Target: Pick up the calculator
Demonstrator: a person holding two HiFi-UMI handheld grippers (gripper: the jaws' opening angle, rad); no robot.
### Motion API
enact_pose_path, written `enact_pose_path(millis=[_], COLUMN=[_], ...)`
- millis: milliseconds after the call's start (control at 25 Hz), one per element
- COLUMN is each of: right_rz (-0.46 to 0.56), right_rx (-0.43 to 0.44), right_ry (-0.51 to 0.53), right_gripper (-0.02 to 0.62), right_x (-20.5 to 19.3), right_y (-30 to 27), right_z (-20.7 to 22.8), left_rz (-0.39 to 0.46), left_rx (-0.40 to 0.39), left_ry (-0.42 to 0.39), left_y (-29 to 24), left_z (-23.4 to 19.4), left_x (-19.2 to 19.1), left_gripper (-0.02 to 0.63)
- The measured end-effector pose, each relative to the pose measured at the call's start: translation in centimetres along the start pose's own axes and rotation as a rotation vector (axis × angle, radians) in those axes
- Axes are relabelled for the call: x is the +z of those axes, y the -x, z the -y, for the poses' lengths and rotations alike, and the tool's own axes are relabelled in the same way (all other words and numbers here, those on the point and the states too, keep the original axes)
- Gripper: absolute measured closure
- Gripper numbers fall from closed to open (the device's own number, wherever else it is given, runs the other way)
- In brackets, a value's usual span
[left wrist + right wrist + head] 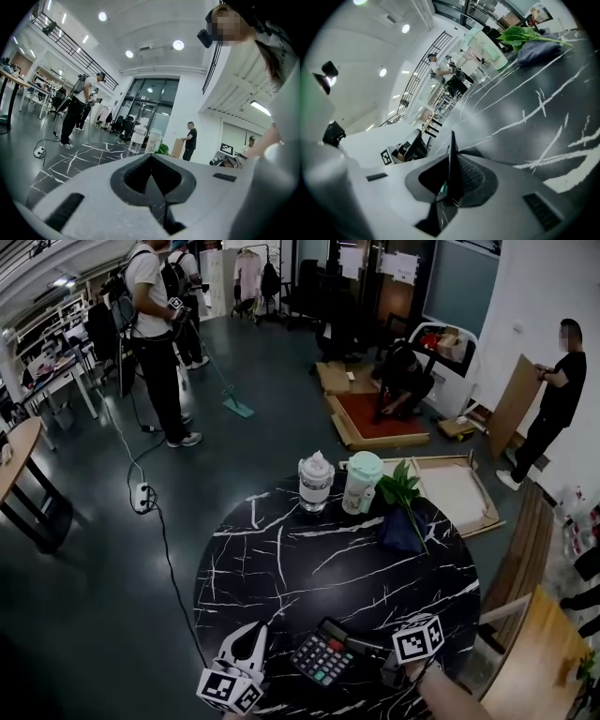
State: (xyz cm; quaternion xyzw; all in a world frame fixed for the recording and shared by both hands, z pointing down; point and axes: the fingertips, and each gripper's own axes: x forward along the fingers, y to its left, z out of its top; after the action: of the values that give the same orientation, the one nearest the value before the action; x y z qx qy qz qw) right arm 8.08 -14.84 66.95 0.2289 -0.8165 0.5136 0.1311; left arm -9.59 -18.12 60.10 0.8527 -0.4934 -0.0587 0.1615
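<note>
The calculator point(323, 657) sits near my edge of the dark marbled worktop point(309, 559). My right gripper point(372, 652) has its jaws clamped on the calculator's thin right edge. My left gripper point(251, 641) sits just beside it, jaws together and empty. I'd lift slowly and keep the calculator level, since so narrow a pinch could let it pivot or slip.
</note>
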Motion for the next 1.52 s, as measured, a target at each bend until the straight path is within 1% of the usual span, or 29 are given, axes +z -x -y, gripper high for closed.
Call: enact_pose_path(millis=[160, 280, 360, 560, 760, 880, 920, 1040, 1080, 1160, 1360, 1440, 1520], right_rz=[0.054, 0.091, 0.116, 0.202, 0.299, 0.342, 0.359, 0.419, 0.437, 0.475, 0.572, 0.592, 0.607], right_rx=[-0.019, -0.008, -0.003, 0.002, 0.016, -0.004, 0.0, 0.044, 0.049, 0.047, 0.0, 0.009, 0.054], right_ry=[-0.039, -0.079, -0.085, -0.088, -0.089, -0.175, -0.18, -0.089, -0.073, -0.069, -0.077, -0.069, -0.052], right_gripper=[0.546, 0.546, 0.546, 0.546, 0.546, 0.546, 0.546, 0.545, 0.545, 0.545, 0.545, 0.545, 0.545], right_x=[0.7, 1.2, 1.8, 4.3, 6.7, 6.7, 6.9, 8.0, 8.1, 7.9, 7.3, 7.0, 7.0], right_y=[1.0, 2.2, 2.9, 5.8, 9.5, 11.4, 12.1, 14.2, 14.9, 15.9, 17.2, 16.9, 16.3], right_z=[-0.1, -0.8, -1.6, -3.6, -6.0, -7.2, -7.8, -10.1, -10.7, -11.7, -13.9, -14.9, -16.4], left_rz=[0.004, 0.009, 0.015, 0.026, 0.031, 0.046, 0.051, 0.062, 0.064, 0.065, 0.097, 0.105, 0.109], left_rx=[0.005, 0.007, -0.001, -0.048, -0.092, -0.113, -0.122, -0.155, -0.163, -0.171, -0.187, -0.192, -0.189], left_ry=[-0.004, -0.005, -0.01, -0.019, -0.028, -0.042, -0.043, -0.032, -0.029, -0.029, -0.012, -0.006, 0.004], left_y=[0.0, -0.1, -0.2, -0.9, -1.3, -1.1, -0.9, -0.8, -0.7, -0.5, 0.1, 0.7, 1.4], left_z=[-0.2, 0.3, 0.7, 2.5, 5.5, 7.0, 7.6, 9.1, 9.6, 10.3, 11.9, 12.4, 12.7], left_x=[0.8, 2.1, 3.0, 4.3, 6.4, 8.3, 8.9, 10.0, 10.3, 10.9, 13.0, 13.5, 13.8], left_gripper=[0.6, 0.6, 0.6, 0.6, 0.6, 0.6, 0.6, 0.6, 0.6, 0.6, 0.6, 0.6, 0.6])
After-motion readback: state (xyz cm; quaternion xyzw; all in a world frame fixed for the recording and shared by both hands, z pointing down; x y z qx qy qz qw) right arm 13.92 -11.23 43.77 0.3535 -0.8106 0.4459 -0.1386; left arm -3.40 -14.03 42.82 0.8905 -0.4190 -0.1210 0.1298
